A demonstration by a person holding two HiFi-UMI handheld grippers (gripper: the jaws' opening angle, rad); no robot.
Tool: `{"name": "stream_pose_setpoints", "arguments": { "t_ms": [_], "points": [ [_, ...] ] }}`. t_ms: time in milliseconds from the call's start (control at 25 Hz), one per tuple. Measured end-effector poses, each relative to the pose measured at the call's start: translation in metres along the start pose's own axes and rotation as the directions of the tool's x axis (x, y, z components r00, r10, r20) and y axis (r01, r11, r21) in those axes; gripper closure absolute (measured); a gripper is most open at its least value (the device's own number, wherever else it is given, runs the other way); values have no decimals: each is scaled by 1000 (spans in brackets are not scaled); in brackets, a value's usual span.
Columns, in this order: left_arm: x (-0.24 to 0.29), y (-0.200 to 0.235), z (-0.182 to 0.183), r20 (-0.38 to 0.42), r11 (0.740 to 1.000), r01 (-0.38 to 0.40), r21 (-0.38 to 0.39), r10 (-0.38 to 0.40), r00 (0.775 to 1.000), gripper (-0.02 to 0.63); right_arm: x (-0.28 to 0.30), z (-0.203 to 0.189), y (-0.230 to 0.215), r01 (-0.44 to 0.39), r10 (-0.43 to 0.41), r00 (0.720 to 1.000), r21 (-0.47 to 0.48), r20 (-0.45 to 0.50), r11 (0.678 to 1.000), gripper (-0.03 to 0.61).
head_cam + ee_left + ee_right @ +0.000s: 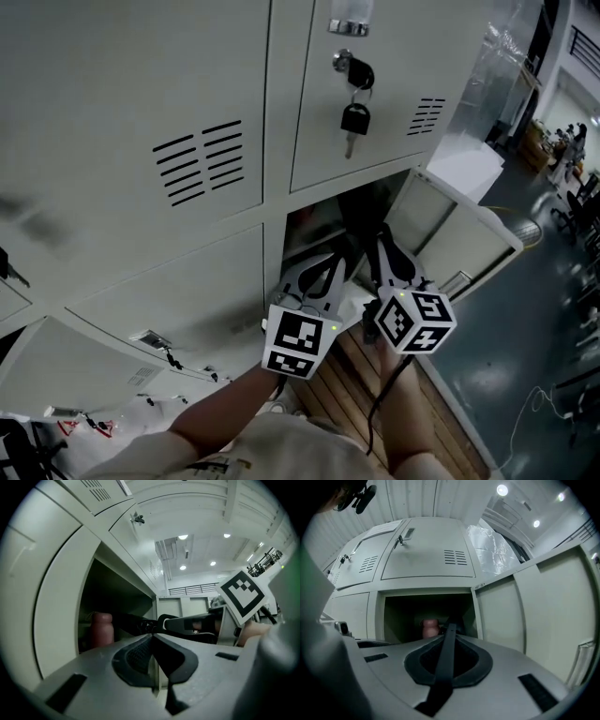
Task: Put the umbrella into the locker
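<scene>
The open locker compartment [319,220] lies straight ahead of both grippers, its door [464,234] swung out to the right. Inside lies the black umbrella [133,623], its brownish-pink handle [430,627] toward the back. My right gripper [450,629] is at the opening, shut on a black strap [444,663] of the umbrella that runs between its jaws. My left gripper [152,637] is beside it on the left, jaws shut with nothing held. In the head view the left gripper [330,267] and right gripper [382,239] both point into the dark opening.
Closed grey locker doors [141,141] surround the opening. A key bunch [354,117] hangs from the lock of the door above. Wooden slats [347,380] lie below the grippers. A dark floor [525,356] with chairs lies to the right.
</scene>
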State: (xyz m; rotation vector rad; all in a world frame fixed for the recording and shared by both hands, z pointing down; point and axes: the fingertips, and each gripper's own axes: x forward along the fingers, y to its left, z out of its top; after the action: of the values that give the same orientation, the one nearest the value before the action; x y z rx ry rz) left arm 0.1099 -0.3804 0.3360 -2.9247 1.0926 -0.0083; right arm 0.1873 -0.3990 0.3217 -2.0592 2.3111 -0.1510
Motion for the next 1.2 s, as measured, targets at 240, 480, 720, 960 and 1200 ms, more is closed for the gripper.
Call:
{"name": "stream_pose_setpoints", "arguments": {
  "t_ms": [240,480,720,960,1200],
  "points": [
    [10,7,0,10,999,-27,-41,28,1000,604,29,-8,-4,-30,29,999,-15,-41,999,565],
    [21,15,-5,0,997,-63,-54,63,998,604,60,-18,-5,-66,63,995,-37,-82,997,565],
    [32,16,-17,-27,995,-88,-45,87,996,604,81,-44,-10,-85,79,987,-41,-143,996,565],
    [45,22,-22,-43,992,-118,-43,116,992,604,100,-50,-13,-111,100,984,-70,-150,991,565],
    [55,32,-28,-58,986,-153,-69,150,987,604,122,-52,-8,-130,111,982,-121,-152,984,565]
  ]
}}
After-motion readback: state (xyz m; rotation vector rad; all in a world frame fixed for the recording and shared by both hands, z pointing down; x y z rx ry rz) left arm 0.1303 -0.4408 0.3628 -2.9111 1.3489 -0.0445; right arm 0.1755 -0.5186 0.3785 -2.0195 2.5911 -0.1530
